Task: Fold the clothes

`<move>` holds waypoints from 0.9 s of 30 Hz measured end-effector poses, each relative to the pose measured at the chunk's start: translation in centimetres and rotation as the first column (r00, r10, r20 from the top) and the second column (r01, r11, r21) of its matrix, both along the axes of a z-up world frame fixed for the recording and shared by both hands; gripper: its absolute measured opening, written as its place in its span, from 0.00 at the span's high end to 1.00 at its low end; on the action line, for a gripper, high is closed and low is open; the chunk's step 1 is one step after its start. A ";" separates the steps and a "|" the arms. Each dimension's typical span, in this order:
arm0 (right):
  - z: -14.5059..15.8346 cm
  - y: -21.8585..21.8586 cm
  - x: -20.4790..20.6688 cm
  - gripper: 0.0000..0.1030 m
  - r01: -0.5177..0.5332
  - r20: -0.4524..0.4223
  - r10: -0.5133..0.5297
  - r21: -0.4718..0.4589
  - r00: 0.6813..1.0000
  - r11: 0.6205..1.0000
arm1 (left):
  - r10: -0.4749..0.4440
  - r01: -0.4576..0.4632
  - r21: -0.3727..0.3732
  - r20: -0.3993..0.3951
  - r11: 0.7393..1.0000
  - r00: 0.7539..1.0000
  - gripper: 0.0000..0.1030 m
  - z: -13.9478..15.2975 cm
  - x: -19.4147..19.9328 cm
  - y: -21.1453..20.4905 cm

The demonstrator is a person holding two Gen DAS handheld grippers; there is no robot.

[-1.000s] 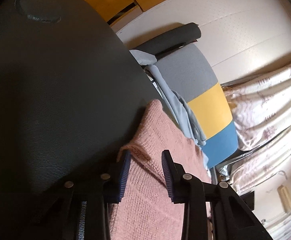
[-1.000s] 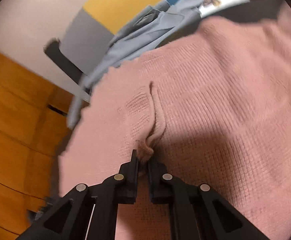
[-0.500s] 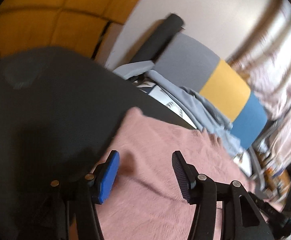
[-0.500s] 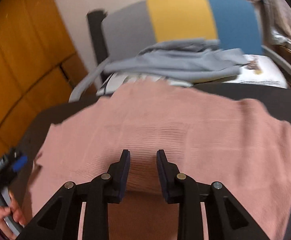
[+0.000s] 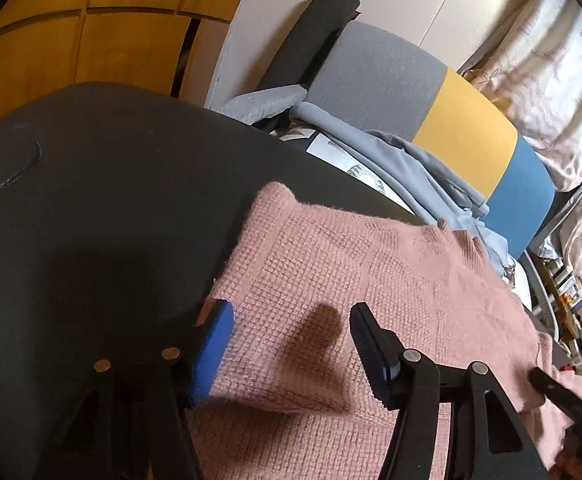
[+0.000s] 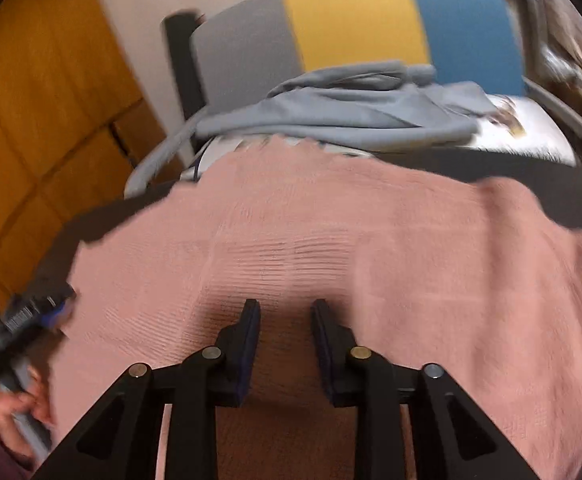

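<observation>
Pink knit sweater spread flat on the dark surface.
Left gripper has just been opening, right gripper parted narrowly; both hold nothing.

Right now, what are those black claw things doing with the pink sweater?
A person is folding a pink sweater on a dark table, one gripper in each hand. Both have just let go: the left gripper and right gripper hang open above the flat sweater, jaws just opened, nothing between them.
</observation>
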State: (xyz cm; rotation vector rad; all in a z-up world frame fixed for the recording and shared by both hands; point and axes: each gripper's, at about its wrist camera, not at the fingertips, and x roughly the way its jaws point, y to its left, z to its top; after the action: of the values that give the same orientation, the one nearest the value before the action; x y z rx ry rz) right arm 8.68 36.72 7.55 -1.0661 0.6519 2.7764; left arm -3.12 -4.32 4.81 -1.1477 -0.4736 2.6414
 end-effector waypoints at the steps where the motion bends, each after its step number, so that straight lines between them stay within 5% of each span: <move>1: 0.5 1.5 1.7 0.73 0.054 -0.013 -0.054 -0.008 0.998 0.999 | -0.002 0.002 0.002 -0.001 1.000 1.000 0.38 0.0 0.1 -0.1; 6: 3.2 10.0 10.8 0.70 0.336 -0.051 -0.338 -0.039 0.940 0.941 | -0.013 0.013 -0.004 -0.007 1.000 1.000 0.34 -0.2 0.3 0.1; 13: 6.4 23.6 23.4 0.63 0.690 -0.075 -0.701 -0.127 0.709 0.712 | -0.035 0.035 -0.044 -0.007 0.998 0.999 0.24 0.0 0.1 1.2; 17: 5.0 29.6 26.6 0.62 0.754 0.027 -0.778 -0.268 0.628 0.600 | -0.049 0.048 -0.060 -0.007 0.997 0.999 0.17 0.0 0.2 1.5; 20: 3.4 32.0 27.3 0.62 0.751 0.057 -0.799 -0.389 0.598 0.534 | -0.061 0.061 -0.065 -0.007 0.996 0.998 0.13 0.1 0.3 1.7; 23: 3.3 32.8 26.5 0.62 0.743 0.021 -0.812 -0.419 0.583 0.522 | -0.062 0.061 -0.069 -0.006 0.996 0.998 0.13 0.1 0.3 1.8; 27: 3.5 32.6 23.6 0.62 0.722 0.072 -0.763 -0.393 0.642 0.570 | -0.063 0.062 -0.060 -0.008 0.996 0.998 0.13 0.0 0.4 1.8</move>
State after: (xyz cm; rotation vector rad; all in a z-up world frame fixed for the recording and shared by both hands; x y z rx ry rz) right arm 32.29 69.31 11.03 -0.4703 1.3449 1.9769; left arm -2.77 -2.56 4.80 -1.1471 -0.3538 2.6225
